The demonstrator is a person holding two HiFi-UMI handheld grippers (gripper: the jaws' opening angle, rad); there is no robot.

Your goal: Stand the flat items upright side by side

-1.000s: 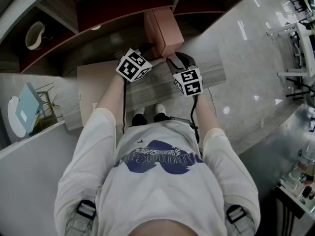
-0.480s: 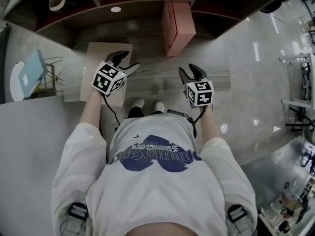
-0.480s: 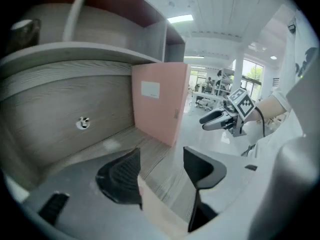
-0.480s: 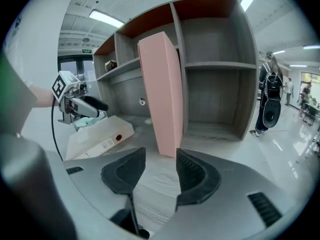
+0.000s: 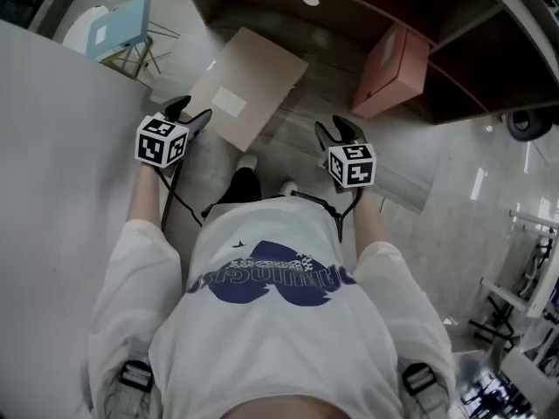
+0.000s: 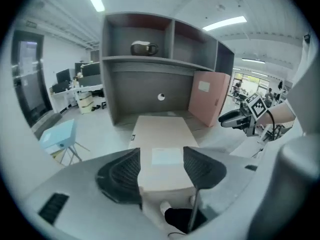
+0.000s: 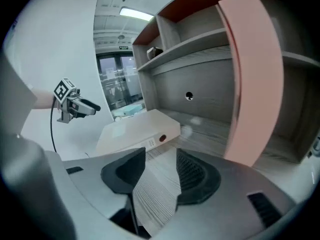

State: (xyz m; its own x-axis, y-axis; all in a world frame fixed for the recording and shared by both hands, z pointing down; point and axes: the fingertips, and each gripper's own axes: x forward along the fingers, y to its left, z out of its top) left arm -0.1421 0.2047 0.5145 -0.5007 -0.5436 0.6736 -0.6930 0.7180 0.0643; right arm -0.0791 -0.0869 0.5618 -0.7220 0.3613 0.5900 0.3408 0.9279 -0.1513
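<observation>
My left gripper [image 5: 192, 112] swings away from the upright pink binder [image 5: 393, 72] and now faces the near edge of the flat beige binder [image 5: 249, 85], jaws apart. My right gripper [image 5: 334, 129] draws back from the pink binder too.

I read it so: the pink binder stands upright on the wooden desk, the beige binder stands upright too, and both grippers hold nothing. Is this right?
Not quite. The beige binder lies flat on the wooden desk, as the head view shows. The pink binder does stand upright, and the left gripper and the right gripper hold nothing.
</observation>
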